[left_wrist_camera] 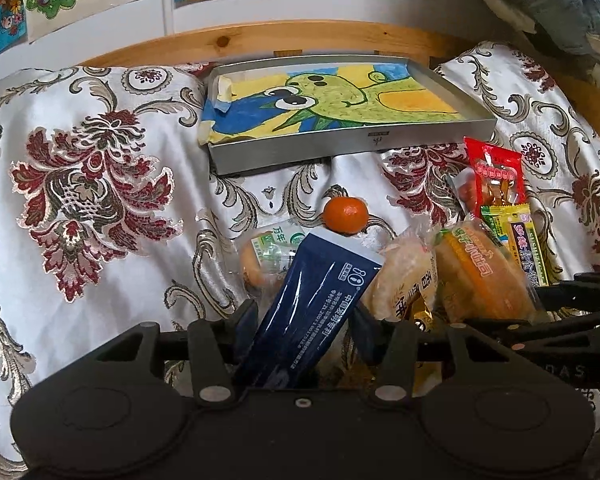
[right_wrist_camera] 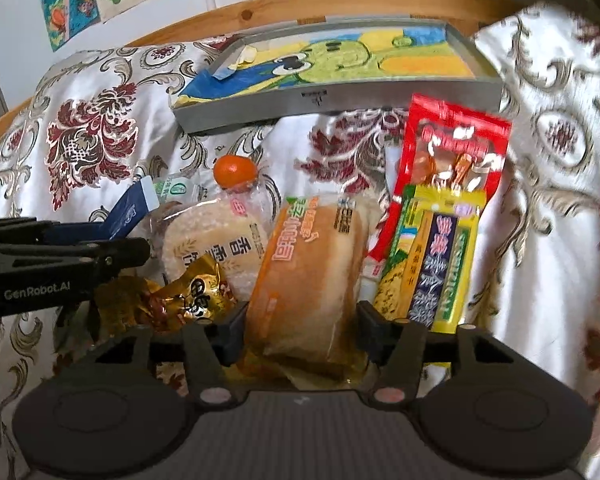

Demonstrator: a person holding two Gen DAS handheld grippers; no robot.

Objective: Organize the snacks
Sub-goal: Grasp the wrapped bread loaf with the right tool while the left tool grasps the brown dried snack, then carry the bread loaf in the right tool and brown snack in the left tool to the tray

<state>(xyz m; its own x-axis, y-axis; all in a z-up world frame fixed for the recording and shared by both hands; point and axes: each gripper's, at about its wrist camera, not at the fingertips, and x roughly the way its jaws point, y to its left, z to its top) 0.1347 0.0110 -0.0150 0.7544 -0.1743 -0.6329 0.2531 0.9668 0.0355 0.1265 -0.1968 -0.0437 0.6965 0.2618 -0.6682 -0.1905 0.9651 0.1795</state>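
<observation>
Fingers (left_wrist_camera: 247,312) pinch blue packet (left_wrist_camera: 316,304); tray (left_wrist_camera: 352,148) holds only a drawing (left_wrist_camera: 340,100).

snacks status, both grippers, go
Left gripper shut on blue packet. Right gripper astride bread pack, grip unclear. Grey tray holds only a drawing; path clear.

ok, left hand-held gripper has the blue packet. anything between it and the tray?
Only the tangerine, lying just beyond the blue packet. Past it, bare bedspread up to the tray front wall.
</observation>
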